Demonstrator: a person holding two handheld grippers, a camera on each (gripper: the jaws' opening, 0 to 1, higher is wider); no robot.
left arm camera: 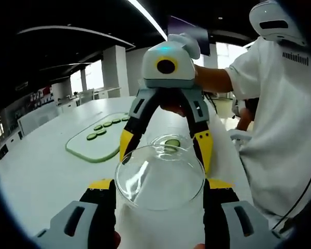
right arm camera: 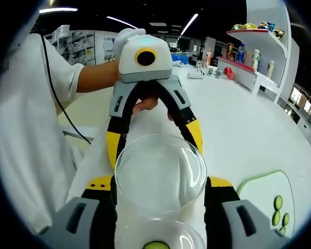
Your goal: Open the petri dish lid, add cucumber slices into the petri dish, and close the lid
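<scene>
Jaws of the left gripper [left arm camera: 159, 184] are closed on the clear lid [left arm camera: 159, 179], one on each side of its rim. They hold it above the bench [left arm camera: 41, 171], tilted so that its open face looks toward the camera. The right gripper [right arm camera: 160, 184] faces it from the other side, and its jaws stand wide on both sides of the petri dish [left arm camera: 156, 139]. If they press on the dish wall or only stand beside it, I cannot tell. The dish sits on the bench just behind the lid, and one cucumber slice [left arm camera: 171, 142] already lies in it. More slices [left arm camera: 108, 124] lie in a row on the green cutting board [left arm camera: 85, 148], well apart to the side.

I judge that the step in hand is the closing, or one more slice first if more are wanted. To close well, the lid should first be turned flat, with its open face down, and its centre brought over the dish centre before it goes down. It should descend slowly and level, because a tilted lid catches on one edge and can push the light dish away. The right jaws can keep the dish from sliding, but they should stay low on the wall so that the lid skirt is not blocked. The left jaws should let go only when the lid sits evenly all around.
</scene>
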